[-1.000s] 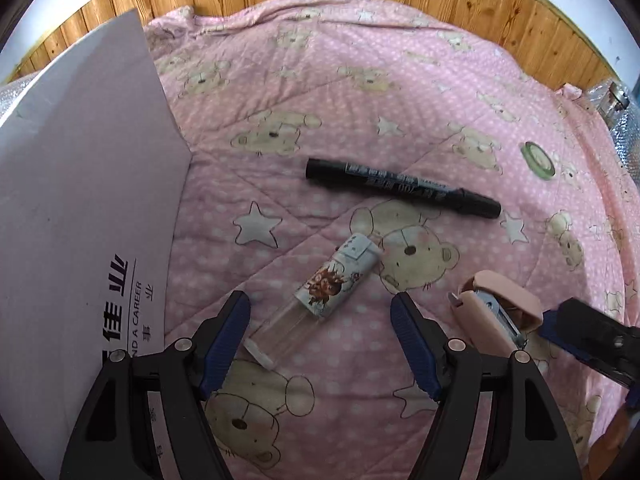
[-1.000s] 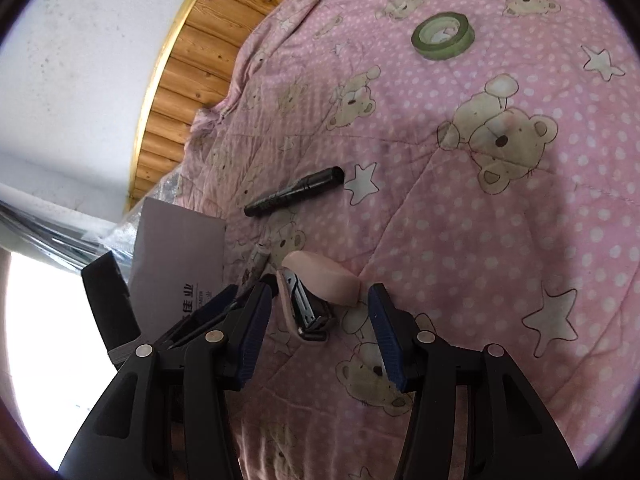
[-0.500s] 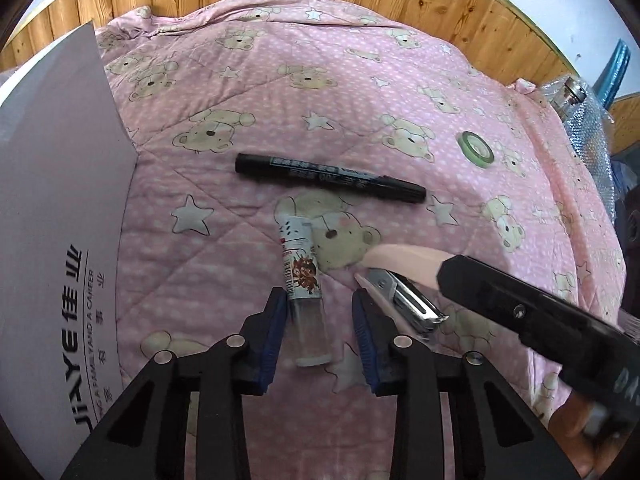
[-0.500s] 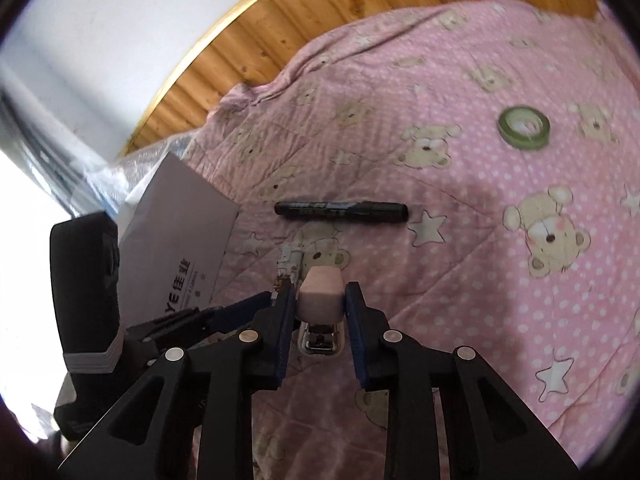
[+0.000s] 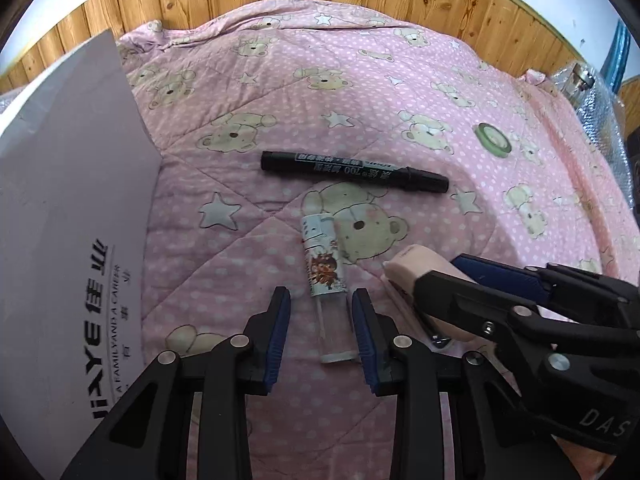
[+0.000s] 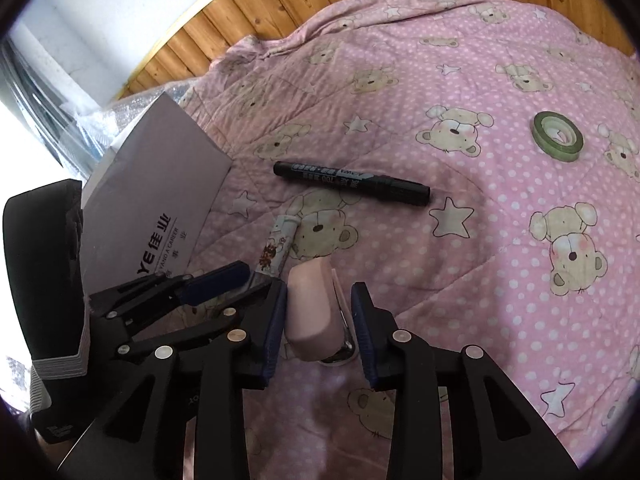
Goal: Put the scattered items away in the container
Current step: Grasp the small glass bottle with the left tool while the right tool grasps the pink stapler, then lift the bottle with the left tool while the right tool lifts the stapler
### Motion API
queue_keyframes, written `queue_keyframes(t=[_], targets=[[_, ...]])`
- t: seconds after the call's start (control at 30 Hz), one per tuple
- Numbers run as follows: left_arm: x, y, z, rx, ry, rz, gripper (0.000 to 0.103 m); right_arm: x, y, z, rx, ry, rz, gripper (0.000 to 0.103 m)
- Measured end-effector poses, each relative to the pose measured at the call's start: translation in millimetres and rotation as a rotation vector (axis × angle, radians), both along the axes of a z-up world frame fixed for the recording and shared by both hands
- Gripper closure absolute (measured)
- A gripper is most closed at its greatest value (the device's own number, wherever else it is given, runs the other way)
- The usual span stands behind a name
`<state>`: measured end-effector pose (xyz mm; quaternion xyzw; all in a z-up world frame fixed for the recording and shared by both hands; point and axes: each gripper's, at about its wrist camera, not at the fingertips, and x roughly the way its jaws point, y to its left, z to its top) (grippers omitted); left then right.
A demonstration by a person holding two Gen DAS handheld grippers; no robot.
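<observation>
Left wrist view: left hand-held gripper (image 5: 322,312) partly open w/ glue tube (image 5: 325,270) between fingers, not clamped. Right hand-held gripper (image 6: 318,310) straddles pink stapler (image 6: 310,312), grip unclear. Marker (image 5: 354,171) farther on bed (image 5: 360,80).

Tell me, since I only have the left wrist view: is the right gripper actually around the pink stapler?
Observer: Yes. The right wrist view shows the pink stapler between the right gripper fingers, lying on the quilt.
Operator: Clamped?
Observer: Cannot tell. One pad touches its pink body, and the other sits very close to its metal base.
Operator: What's behind the paper bag?
Observer: Bubble wrap lies behind the paper bag, by the wooden panelling.
</observation>
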<state>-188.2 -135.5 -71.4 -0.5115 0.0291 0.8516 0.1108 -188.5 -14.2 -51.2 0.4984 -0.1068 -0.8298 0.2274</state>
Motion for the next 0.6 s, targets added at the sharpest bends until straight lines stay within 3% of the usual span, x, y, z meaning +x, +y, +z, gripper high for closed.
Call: queue_keyframes(t=[0.2, 0.23, 0.4, 0.5, 0.53, 0.6], targets=[[1, -17, -1, 0.033, -0.013, 0.042, 0.068, 1, -4, -10, 0.047, -0.002, 0.019, 0.070], [-2, -18, -2, 0.040, -0.018, 0.048, 0.066, 3, -3, -8, 0.042, 0.008, 0.013, 0.075], [-3, -11, 0, 0.079, -0.027, 0.016, 0.054, 16, 13, 9, 0.045, 0.061, -0.030, 0.075], [-5, -2, -3, 0.056, -0.008, -0.008, 0.049, 22, 28, 9, 0.036, 0.048, -0.064, 0.075], [-6, -2, -4, 0.049, 0.005, -0.007, 0.050, 24, 32, 5, 0.036, 0.034, -0.076, 0.075], [-8, -3, -3, 0.041, 0.014, 0.004, 0.078, 25, 39, -3, 0.028, 0.006, -0.096, 0.075]])
